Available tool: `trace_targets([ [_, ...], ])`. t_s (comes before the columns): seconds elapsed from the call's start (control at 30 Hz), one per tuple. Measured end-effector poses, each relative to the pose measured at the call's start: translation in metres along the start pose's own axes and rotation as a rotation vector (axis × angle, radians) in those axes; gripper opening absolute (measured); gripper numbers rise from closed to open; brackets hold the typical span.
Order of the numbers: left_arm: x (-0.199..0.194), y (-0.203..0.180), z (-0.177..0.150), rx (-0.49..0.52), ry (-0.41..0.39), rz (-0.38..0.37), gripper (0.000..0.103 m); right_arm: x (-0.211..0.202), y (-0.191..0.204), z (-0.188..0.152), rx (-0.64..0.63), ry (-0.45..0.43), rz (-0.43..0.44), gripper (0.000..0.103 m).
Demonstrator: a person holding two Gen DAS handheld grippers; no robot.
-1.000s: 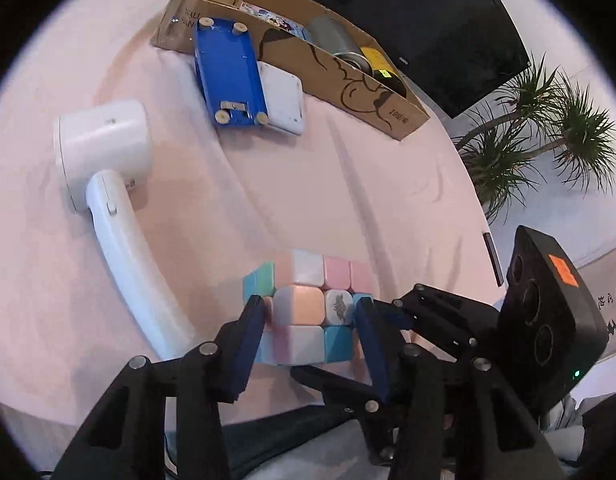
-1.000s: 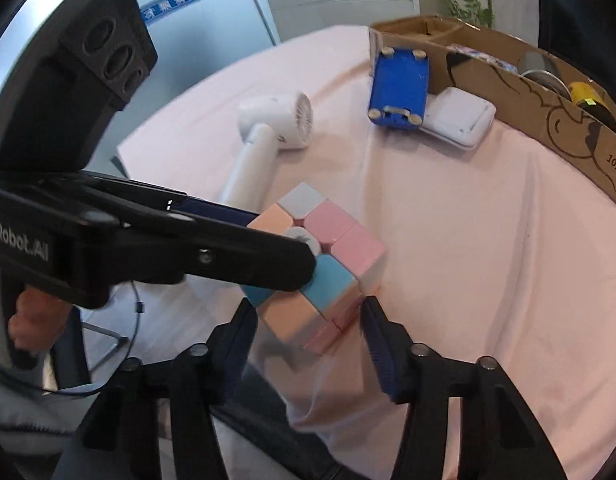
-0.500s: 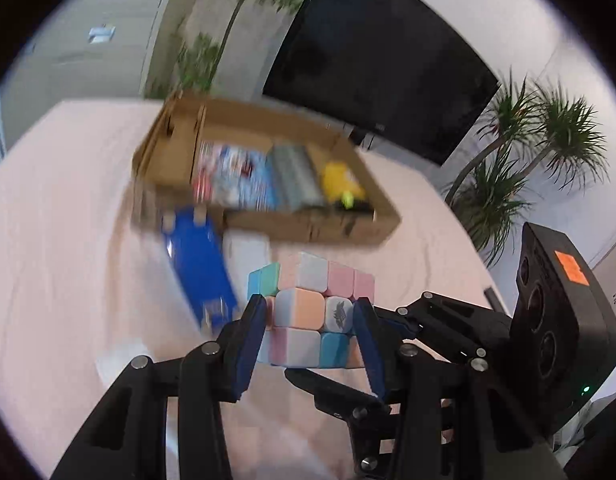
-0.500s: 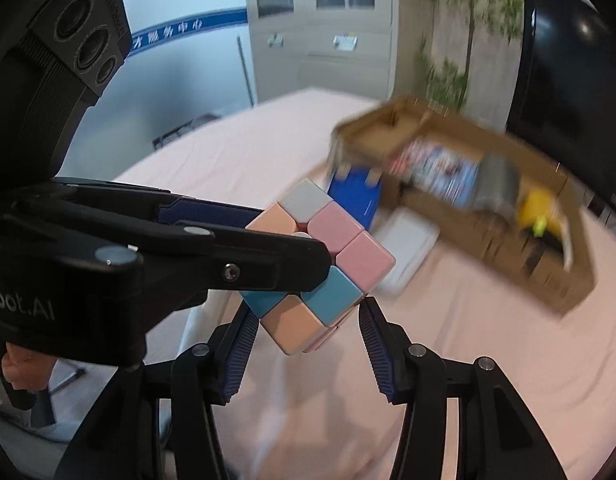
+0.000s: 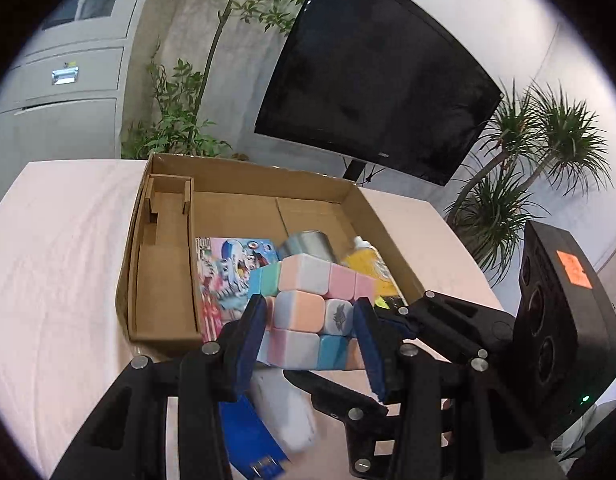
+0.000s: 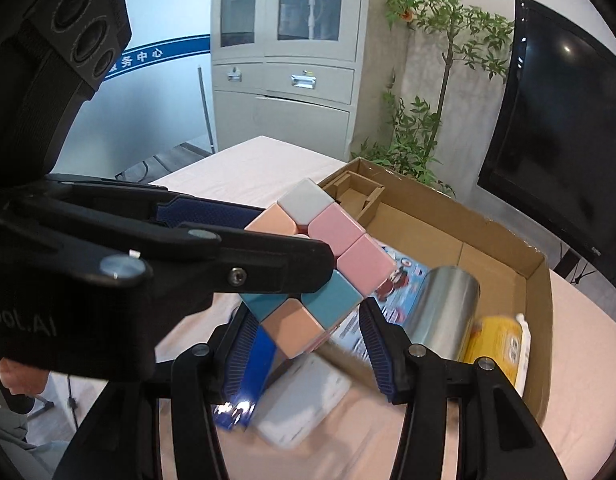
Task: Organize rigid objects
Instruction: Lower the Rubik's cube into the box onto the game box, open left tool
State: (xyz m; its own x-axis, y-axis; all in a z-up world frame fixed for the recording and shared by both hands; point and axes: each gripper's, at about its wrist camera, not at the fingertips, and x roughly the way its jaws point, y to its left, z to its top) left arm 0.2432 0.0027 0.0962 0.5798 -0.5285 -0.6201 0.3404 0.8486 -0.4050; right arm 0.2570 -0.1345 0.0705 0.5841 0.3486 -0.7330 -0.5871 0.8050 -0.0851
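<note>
Both tools grip one pastel-coloured plastic puzzle cube [image 5: 314, 312] in the air – the left hand-held gripper [image 5: 310, 344] clamps its sides, and the right hand-held gripper [image 6: 308, 340] clamps its lower part. The cube hangs above the near edge of the open brown cardboard box [image 5: 243, 196] (a shiny metal cylinder [image 6: 444, 308], a yellow bottle [image 6: 496, 344] and a colourful printed booklet [image 5: 223, 268] lie inside) on the pink-clothed desk [image 5: 55, 260]. A blue flat plastic piece [image 6: 247, 364] and a white flat rectangular device [image 6: 303, 400] lie on the desk – just in front of the box.

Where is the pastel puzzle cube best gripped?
Two opposite flat faces of the pastel multicoloured puzzle cube, pads square on them, approached from the near side as the left gripper does. Parallel faces seat the pads; corners would likely slip.
</note>
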Motion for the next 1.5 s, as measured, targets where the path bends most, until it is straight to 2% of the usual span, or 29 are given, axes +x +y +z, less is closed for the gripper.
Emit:
trace_targets([
  [0.17, 0.032, 0.026, 0.007, -0.038, 0.046, 0.004, 0.044, 0.048, -0.023, 0.014, 0.013, 0.047, 0.032, 0.050],
  [0.47, 0.076, 0.062, -0.008, -0.129, 0.179, 0.059, 0.042, 0.131, -0.039, 0.000, 0.057, 0.206, 0.158, 0.053],
  [0.57, 0.080, 0.067, -0.015, -0.150, 0.211, 0.051, 0.043, 0.136, -0.037, -0.009, 0.079, 0.215, 0.189, 0.061],
  [0.7, 0.081, 0.068, -0.026, -0.164, 0.237, 0.043, 0.045, 0.136, -0.043, -0.015, 0.095, 0.217, 0.193, 0.062],
  [0.83, 0.073, 0.068, -0.032, -0.155, 0.226, 0.057, 0.045, 0.129, -0.041, -0.019, 0.117, 0.198, 0.197, 0.059],
  [0.97, 0.062, 0.061, -0.036, -0.112, 0.202, 0.102, 0.045, 0.128, -0.027, -0.022, 0.112, 0.221, 0.213, 0.059],
  [1.07, 0.047, 0.053, -0.040, -0.071, 0.165, 0.141, 0.046, 0.123, -0.020, -0.027, 0.112, 0.228, 0.166, 0.061],
  [1.13, 0.035, 0.047, -0.045, -0.035, 0.133, 0.183, 0.053, 0.112, -0.019, -0.034, 0.130, 0.208, 0.163, 0.072],
  [1.2, 0.024, 0.042, -0.050, -0.010, 0.102, 0.227, 0.069, 0.101, -0.018, -0.040, 0.142, 0.181, 0.161, 0.079],
  [1.23, 0.020, 0.040, -0.052, -0.003, 0.089, 0.241, 0.071, 0.097, -0.018, -0.043, 0.142, 0.174, 0.151, 0.080],
  [1.4, 0.008, 0.044, -0.055, -0.017, 0.063, 0.258, 0.072, 0.088, -0.025, -0.041, 0.168, 0.161, 0.086, 0.080],
  [1.5, 0.007, 0.046, -0.052, -0.016, 0.049, 0.268, 0.072, 0.081, -0.029, -0.030, 0.140, 0.137, 0.050, 0.079],
])
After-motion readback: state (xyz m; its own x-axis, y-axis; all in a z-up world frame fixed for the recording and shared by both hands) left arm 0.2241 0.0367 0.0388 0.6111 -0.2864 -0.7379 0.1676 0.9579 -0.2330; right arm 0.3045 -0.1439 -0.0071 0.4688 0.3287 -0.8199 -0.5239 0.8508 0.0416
